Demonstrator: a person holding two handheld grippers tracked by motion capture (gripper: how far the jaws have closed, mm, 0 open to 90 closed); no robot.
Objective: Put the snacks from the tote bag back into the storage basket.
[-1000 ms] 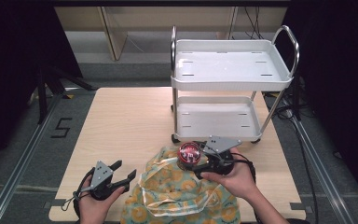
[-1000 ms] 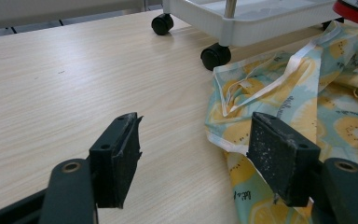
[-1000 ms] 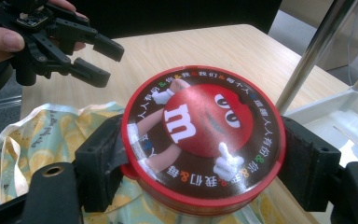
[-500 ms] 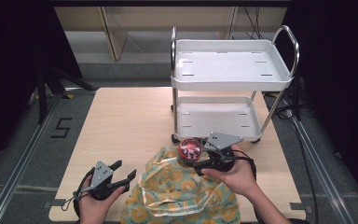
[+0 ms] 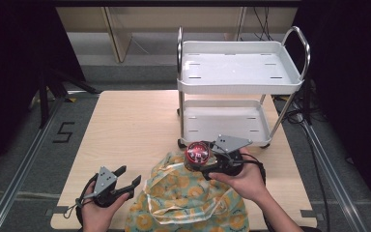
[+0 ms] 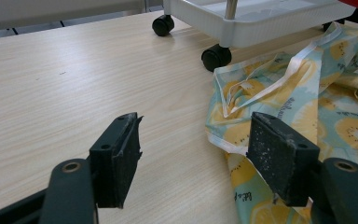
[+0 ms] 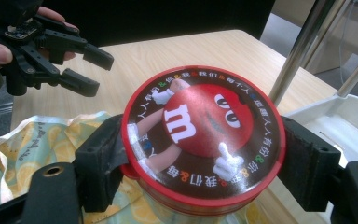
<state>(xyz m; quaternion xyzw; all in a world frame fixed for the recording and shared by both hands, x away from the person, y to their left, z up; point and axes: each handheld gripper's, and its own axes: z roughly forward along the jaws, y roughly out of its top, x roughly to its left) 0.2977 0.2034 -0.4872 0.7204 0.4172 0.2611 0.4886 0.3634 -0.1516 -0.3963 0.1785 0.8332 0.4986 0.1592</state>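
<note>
A round red candy tin (image 7: 203, 140) with a cartoon figure on its lid sits between the jaws of my right gripper (image 7: 205, 163), which is shut on it. In the high view the tin (image 5: 197, 153) hangs just above the far edge of a yellow-and-teal fruit-print bag (image 5: 188, 200), with the right gripper (image 5: 204, 162) held by a hand. My left gripper (image 5: 125, 181) stands open at the bag's left, low over the table. Its jaws are wide apart in the left gripper view (image 6: 200, 163), the right one over the bag's edge (image 6: 279, 102).
A white two-tier cart (image 5: 239, 67) on black castors (image 6: 216, 57) stands at the far right of the wooden table (image 5: 130, 125), close behind the tin. Its metal posts (image 7: 300, 46) rise beside the tin. Bare table lies to the left and centre.
The right gripper has lifted the tin slightly and carried it a little toward the cart. The left gripper has stayed put.
</note>
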